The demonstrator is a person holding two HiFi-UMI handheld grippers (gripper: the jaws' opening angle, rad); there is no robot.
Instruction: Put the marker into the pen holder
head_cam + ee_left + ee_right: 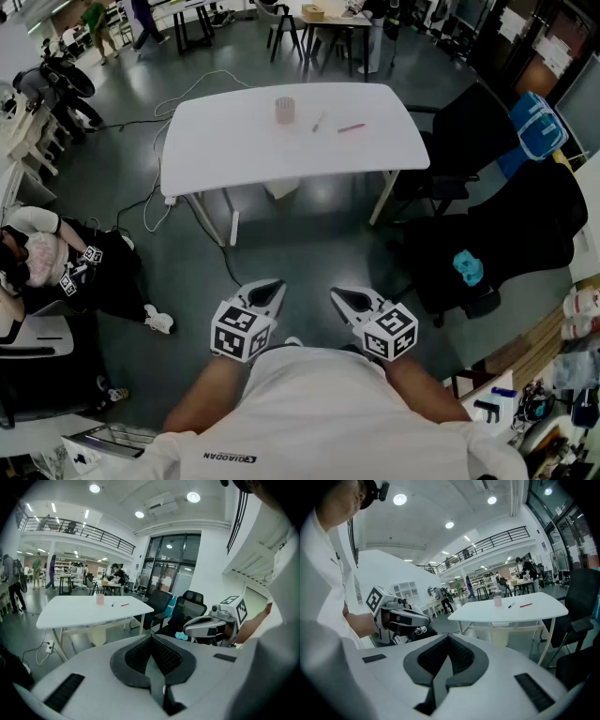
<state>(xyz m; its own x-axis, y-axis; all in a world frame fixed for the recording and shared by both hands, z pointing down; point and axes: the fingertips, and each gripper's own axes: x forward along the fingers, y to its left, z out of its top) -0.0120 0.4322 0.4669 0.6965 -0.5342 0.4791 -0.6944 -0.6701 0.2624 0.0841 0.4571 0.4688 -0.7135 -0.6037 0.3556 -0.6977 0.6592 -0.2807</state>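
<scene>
The left gripper [272,287] and right gripper [341,296] are both clenched on nothing, near the person's body and well apart from the far tabletop [234,155]. There a dark marker [319,122] lies just right of the pen holder [285,110], with a red marker [352,127] further right.

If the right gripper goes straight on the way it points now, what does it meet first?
Probably the grey floor before the white table: the right gripper tilts slightly down and nothing stands between. Depth is unclear; it might reach the table instead.
</scene>
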